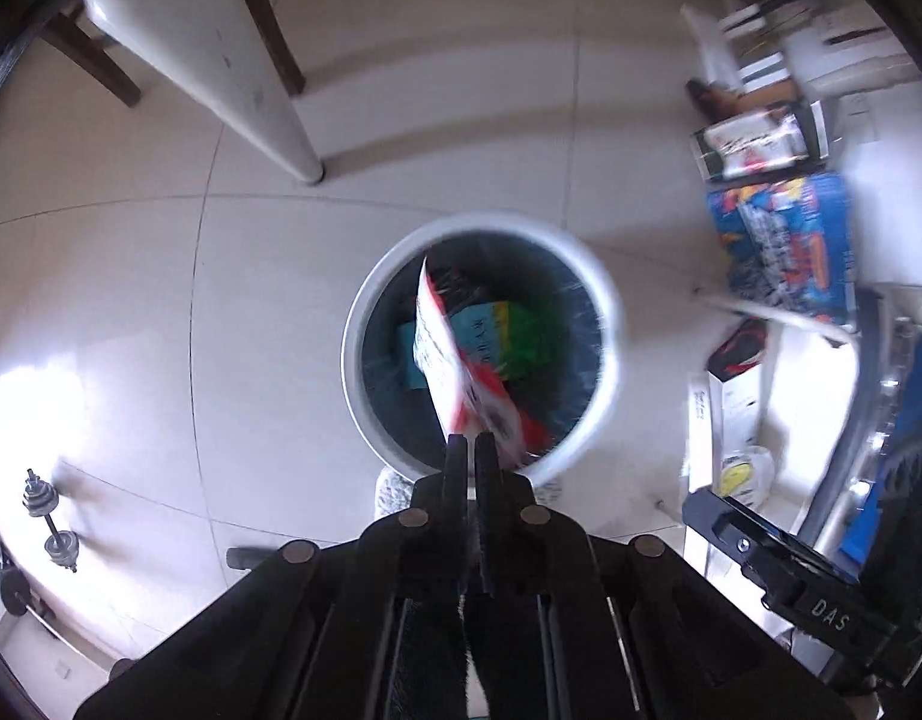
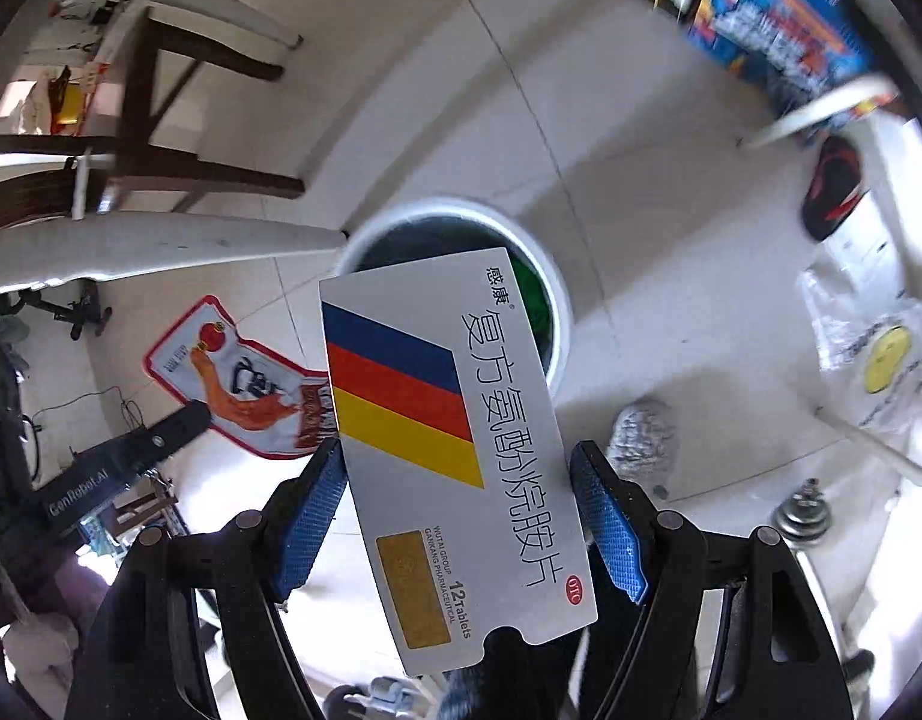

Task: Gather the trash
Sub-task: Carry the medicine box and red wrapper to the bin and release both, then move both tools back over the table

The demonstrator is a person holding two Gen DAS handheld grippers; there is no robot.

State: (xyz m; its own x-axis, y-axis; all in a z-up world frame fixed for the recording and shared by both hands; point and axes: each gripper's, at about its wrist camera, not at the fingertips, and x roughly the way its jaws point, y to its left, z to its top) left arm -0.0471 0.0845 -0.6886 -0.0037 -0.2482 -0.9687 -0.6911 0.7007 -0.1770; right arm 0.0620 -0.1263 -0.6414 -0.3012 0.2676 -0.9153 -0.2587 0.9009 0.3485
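Note:
A white round trash bin [image 1: 605,294] stands on the tiled floor, with blue and green packaging [image 1: 509,330] inside. My left gripper [image 1: 471,439] is shut on a red and white snack wrapper [image 1: 449,354] and holds it over the bin's opening. The same wrapper [image 2: 245,378] and the left gripper [image 2: 185,420] show in the right wrist view, left of the bin [image 2: 551,276]. My right gripper [image 2: 458,474] is shut on a silver medicine box [image 2: 455,450] with blue, red and yellow stripes, held above the floor near the bin.
A white table leg [image 1: 263,102] and dark chair legs [image 1: 269,30] stand beyond the bin. Colourful boxes [image 1: 785,240] and a clear bag with a yellow disc [image 2: 881,354] lie on the right. A crumpled foil ball [image 2: 641,432] lies beside the bin. Dumbbells [image 1: 50,522] lie at the left.

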